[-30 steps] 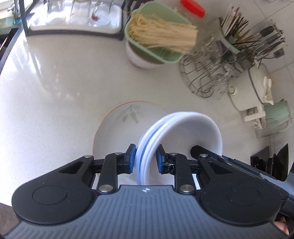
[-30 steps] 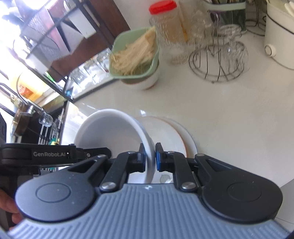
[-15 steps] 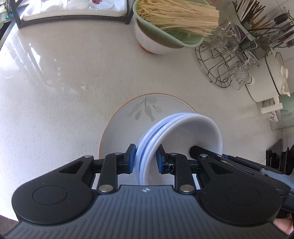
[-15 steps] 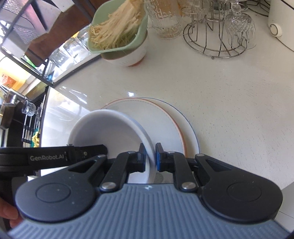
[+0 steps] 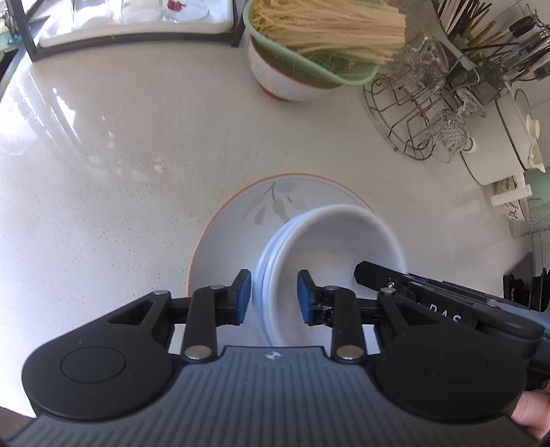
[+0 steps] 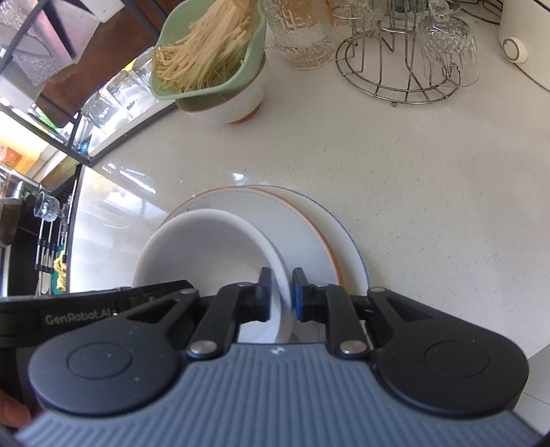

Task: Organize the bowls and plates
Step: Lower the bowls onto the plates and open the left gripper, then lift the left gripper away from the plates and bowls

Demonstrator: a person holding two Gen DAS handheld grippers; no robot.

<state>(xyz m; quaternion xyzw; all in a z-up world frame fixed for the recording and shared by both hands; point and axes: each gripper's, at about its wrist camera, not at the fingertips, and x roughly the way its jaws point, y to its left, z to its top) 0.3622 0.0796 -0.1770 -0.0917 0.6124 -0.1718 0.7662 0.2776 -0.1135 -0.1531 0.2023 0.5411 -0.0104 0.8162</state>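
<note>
Bowls (image 5: 330, 254) are down on the leaf-print plate (image 5: 240, 220) now, a nested white stack sitting toward the near side of it, and that plate sits on a second, blue-rimmed plate (image 6: 354, 254) that sticks out past it on one side.

Both claws are letting go. The left gripper (image 5: 274, 297) has its jaws opening with the stack's rim between the blue pads, and there's a visible gap on the inside pad. The right gripper (image 6: 279, 295) is opening too, with the opposite rim between its pads; I can't tell if the pads there are fully clear of the rim yet.

What could go wrong, as I see it:
- The stack is off-centre on the plate, so a pad catching the rim on the way out could tip it or skid it toward the plate's edge.
- If one side frees before the other, the bowls could get dragged sideways, and the top plate might slide on the one under it.
- Beyond the plate there's a green colander of dry noodles (image 5: 330, 31) perched on a white bowl, and a wire rack of upturned glasses (image 6: 405, 68) further over. A wide swing away could clip those.

Readable text: "GenRobot.AI" (image 6: 79, 318) on the other gripper's body in the right wrist view, and in the left wrist view partial letters, roughly "DAS". No brand visible on the crockery.
</note>
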